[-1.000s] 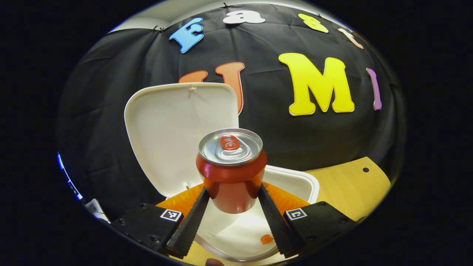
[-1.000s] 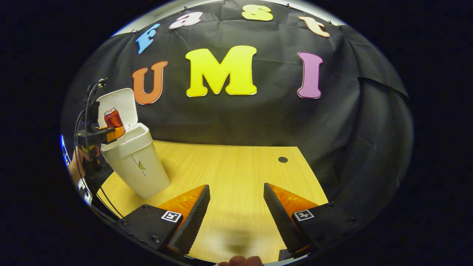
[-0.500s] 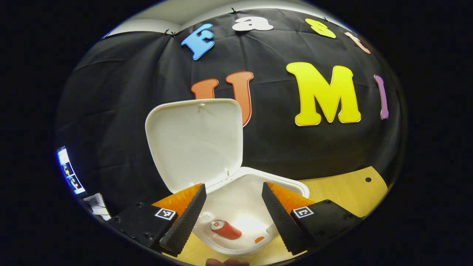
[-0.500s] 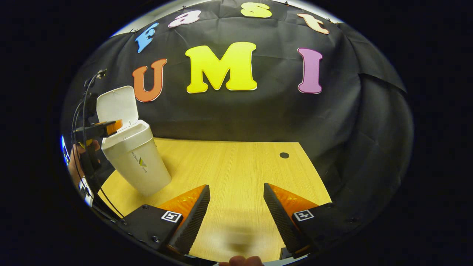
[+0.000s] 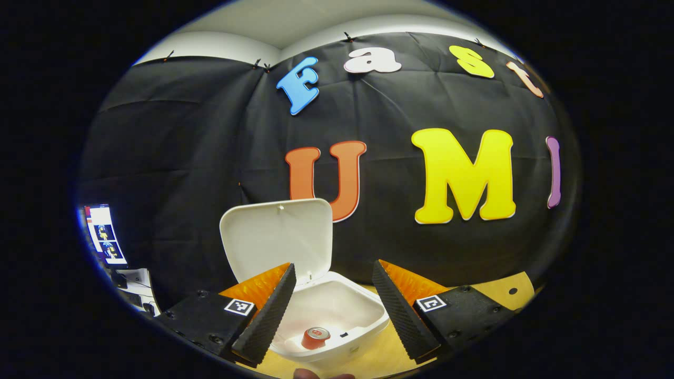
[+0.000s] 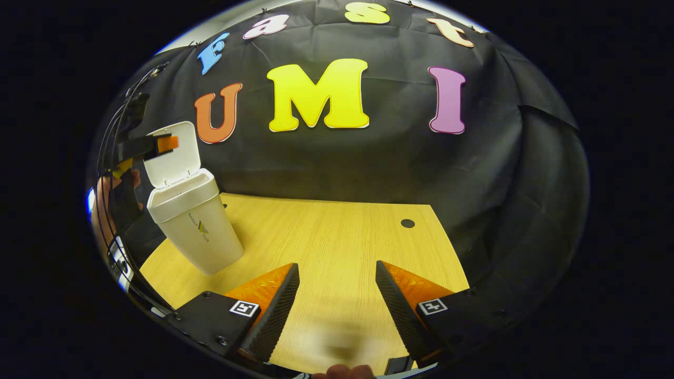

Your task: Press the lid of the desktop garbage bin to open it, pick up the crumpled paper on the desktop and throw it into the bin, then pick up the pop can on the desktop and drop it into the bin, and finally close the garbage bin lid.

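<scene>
The white desktop bin [image 5: 363, 310] stands with its lid [image 5: 276, 239] tipped up and open. A red pop can [image 5: 315, 337] lies at the bottom inside it. My left gripper [image 5: 333, 302] hangs open well above the bin's mouth, nothing between its fingers. In the right gripper view the bin [image 6: 197, 231] stands at the table's left, lid [image 6: 174, 152] raised, and the left gripper [image 6: 158, 145] shows level with the lid's top, held by a hand [image 6: 105, 202]. My right gripper [image 6: 337, 302] hovers open over the bare wooden table [image 6: 337, 231]. The crumpled paper cannot be made out.
The black cloth wall closes off the back and right of the table. A small dark hole [image 6: 407, 223] sits in the tabletop at the far right. A lit screen [image 5: 105, 234] and cables show off the table's left edge.
The left gripper let go of the can, which dropped into the bin. The left gripper then rose well above the bin. The right gripper has barely moved.
</scene>
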### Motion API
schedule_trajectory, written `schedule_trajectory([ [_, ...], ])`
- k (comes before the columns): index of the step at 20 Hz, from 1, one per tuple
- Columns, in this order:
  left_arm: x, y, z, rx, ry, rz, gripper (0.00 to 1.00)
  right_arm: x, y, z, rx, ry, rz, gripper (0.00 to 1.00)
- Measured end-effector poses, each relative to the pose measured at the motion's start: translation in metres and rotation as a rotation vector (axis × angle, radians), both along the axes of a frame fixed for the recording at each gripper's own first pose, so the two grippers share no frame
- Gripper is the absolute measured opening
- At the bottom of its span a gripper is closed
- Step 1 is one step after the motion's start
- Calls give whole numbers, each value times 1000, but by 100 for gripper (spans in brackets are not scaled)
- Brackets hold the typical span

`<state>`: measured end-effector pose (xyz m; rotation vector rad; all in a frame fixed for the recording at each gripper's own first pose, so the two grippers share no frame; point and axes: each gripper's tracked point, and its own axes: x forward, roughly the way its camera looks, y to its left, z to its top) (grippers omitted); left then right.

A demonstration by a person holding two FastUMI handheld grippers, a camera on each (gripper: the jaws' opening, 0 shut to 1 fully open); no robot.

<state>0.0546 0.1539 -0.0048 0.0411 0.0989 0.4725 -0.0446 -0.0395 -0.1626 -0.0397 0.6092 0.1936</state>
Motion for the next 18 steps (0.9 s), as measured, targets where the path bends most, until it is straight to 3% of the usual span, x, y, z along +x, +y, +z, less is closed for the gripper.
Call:
schedule_trajectory([
  [5, 22, 26, 60, 44, -81, 95, 95, 19, -21, 17, 23, -16, 4, 92],
  [9, 38, 64, 94, 6, -111, 221, 95, 32, -37, 38, 12, -51, 11, 93],
  [11, 52, 81, 106, 1, -128, 244, 95, 36, -41, 48, 12, -69, 9, 93],
  [17, 83, 144, 100, 24, -41, 386, 93, 37, -48, 61, 29, -88, -14, 93],
  [18, 86, 154, 94, 3, -18, 415, 85, 39, -48, 63, 34, -92, -21, 93],
])
